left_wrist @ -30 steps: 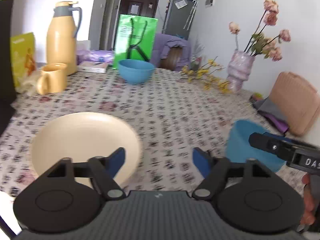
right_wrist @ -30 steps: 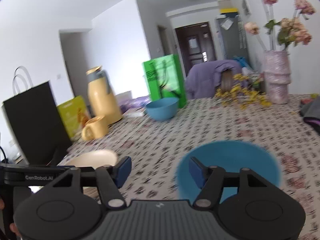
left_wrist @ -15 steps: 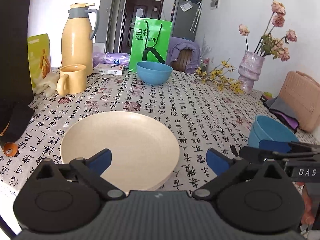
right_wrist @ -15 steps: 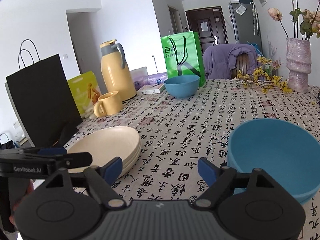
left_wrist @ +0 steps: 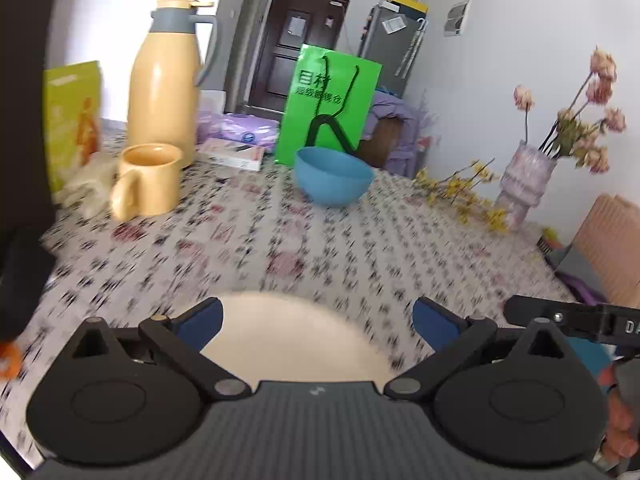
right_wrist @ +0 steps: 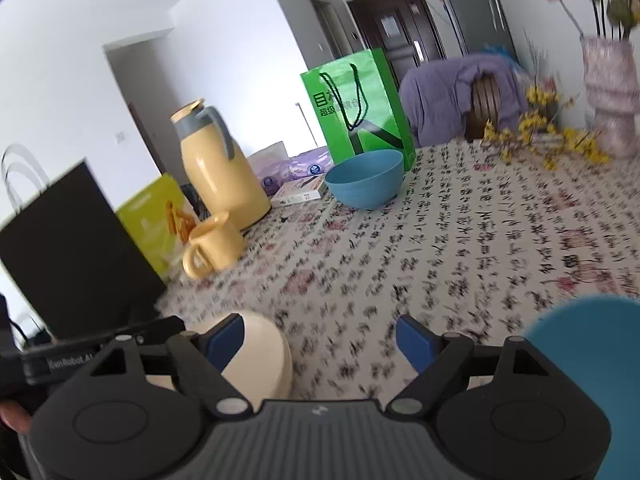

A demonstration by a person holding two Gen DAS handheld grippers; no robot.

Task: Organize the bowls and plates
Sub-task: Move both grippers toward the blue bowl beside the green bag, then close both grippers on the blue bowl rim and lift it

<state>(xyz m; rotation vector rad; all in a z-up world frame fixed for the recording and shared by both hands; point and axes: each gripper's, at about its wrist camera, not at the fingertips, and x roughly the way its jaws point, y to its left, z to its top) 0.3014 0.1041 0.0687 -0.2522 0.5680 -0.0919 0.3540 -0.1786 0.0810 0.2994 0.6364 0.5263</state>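
Cream melamine-looking plates (left_wrist: 292,332), stacked: the count in the stack I cannot tell through the blur. They lie just below my left gripper (left_wrist: 316,320), whose blue-padded fingers (left_wrist: 200,322) stand wide apart with nothing between them.

Blue bowls, two counted. The far bowl (left_wrist: 333,176) stands just in front of the green bag (left_wrist: 328,108), which I take as my landmark. The near bowl (right_wrist: 592,352) sits well apart from the bag, at the table's near side, right of the plates and just right of my right gripper (right_wrist: 320,340). That gripper is also spread wide and empty.

Other items, relative to the green bag: one yellow thermos (left_wrist: 168,80) to its left, one yellow mug (left_wrist: 148,180) left and nearer, one vase of dried flowers (left_wrist: 524,184) to its right, one black bag (right_wrist: 68,248) far left.

Step in hand, as I judge it: both grippers hover free above the patterned tablecloth (left_wrist: 320,248), nothing picked. The bowls are still apart, so gathering them looks undone. Next move would call for carrying a gripper across to the far bowl by the green bag, straddling its rim with one finger inside and one outside, then closing.
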